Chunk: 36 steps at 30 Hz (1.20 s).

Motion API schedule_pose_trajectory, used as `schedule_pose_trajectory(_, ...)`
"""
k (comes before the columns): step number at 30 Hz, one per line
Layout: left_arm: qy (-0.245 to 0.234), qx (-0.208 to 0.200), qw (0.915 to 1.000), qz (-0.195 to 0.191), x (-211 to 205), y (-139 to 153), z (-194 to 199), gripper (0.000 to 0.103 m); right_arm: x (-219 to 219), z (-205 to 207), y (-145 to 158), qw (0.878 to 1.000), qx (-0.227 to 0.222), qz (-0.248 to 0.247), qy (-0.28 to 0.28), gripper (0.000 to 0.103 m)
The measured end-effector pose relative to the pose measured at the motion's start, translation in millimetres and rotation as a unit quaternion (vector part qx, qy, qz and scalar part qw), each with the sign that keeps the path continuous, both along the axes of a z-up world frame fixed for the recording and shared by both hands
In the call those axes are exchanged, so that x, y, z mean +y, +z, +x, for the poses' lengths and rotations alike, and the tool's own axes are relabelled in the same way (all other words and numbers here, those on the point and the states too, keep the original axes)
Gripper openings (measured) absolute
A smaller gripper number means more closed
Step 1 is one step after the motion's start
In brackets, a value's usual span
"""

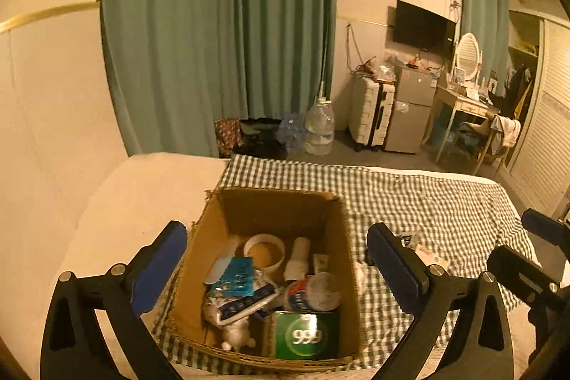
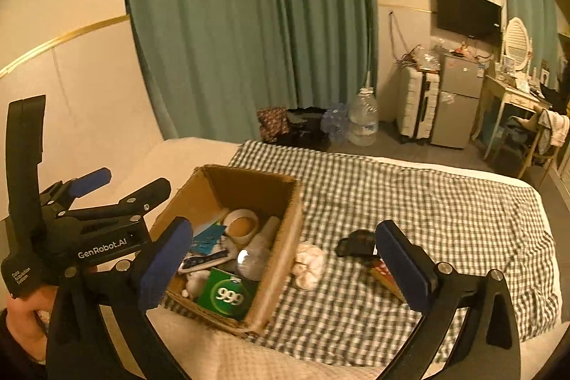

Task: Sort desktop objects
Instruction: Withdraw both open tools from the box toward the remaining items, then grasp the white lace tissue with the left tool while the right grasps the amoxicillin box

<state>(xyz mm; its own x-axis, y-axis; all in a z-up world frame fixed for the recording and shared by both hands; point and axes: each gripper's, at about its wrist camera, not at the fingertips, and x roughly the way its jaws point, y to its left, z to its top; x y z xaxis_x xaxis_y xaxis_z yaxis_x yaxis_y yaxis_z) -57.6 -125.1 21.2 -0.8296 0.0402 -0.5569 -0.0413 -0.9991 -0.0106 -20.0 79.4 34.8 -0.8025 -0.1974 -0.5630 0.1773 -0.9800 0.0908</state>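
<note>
Both the left gripper (image 1: 276,264) and the right gripper (image 2: 285,259) are held with jaws spread wide — nothing is pinched. A cardboard box (image 1: 213,237) is filled with items — a green 999 box (image 1: 306,335) among them.

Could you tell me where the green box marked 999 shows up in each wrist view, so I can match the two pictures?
Left wrist view: the green box lies low in the middle, in the near right corner of the cardboard box.
Right wrist view: the green box lies low and left of the middle, in the cardboard box's near corner.
Shared landmark: the roll of tape deeper in the cardboard box.
</note>
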Motion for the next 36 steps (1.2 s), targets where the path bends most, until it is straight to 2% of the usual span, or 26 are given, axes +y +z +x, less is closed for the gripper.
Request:
schedule_pose_trajectory(4, -0.013, 0.009, 0.9998, -0.011, 24.4, 5.9, 10.0, 0.103, 23.4, 11.4, 7.7, 1.0, 0.012, 0.0, -0.012, 0.103)
schedule_pose_trajectory(11, -0.041, 0.014, 0.9989, -0.02, 64.8, 9.2, 16.8, 0.103, 51.6, 30.1, 10.6, 0.999, 0.031, 0.031, -0.021, 0.103)
schedule_pose_trajectory(14, -0.047, 0.011, 0.9986, -0.023, 82.5, 5.9, 16.9, 0.103, 66.1, 33.8, 7.4, 0.998, 0.035, 0.035, -0.025, 0.103)
schedule_pose_trajectory(19, -0.035, 0.001, 0.9981, -0.052, 110.2, -6.0, 12.8, 0.103, 90.0, 36.2, -1.1, 0.998, 0.033, 0.035, -0.032, 0.103)
schedule_pose_trajectory(22, -0.069, 0.005, 0.9969, -0.036, 121.3, -12.6, 13.8, 0.103, 104.0, 35.4, -8.9, 0.999, 0.027, 0.034, -0.032, 0.103)
schedule_pose_trajectory(27, -0.085, -0.032, 0.9957, -0.02, 140.4, -30.6, -2.0, 0.103, 127.8, 30.3, -24.2, 0.999, 0.016, 0.037, -0.035, 0.103)
schedule_pose_trajectory(31, -0.075, -0.081, 0.9936, -0.022, 150.2, -53.3, -22.4, 0.103, 145.4, 23.1, -41.4, 0.999, -0.001, 0.035, -0.035, 0.103)
schedule_pose_trajectory(32, -0.081, -0.091, 0.9925, -0.012, 151.1, -60.0, -26.5, 0.103, 148.7, 20.9, -46.1, 0.999, -0.006, 0.037, -0.035, 0.103)
schedule_pose_trajectory(34, -0.096, -0.098, 0.9905, 0.01, 151.3, -71.1, -30.6, 0.103, 153.4, 14.4, -58.1, 0.998, -0.021, 0.041, -0.035, 0.103)
schedule_pose_trajectory(36, -0.106, -0.1, 0.9892, 0.015, 155.2, -81.7, -34.4, 0.103, 159.2, 6.5, -71.4, 0.998, -0.035, 0.04, -0.031, 0.103)
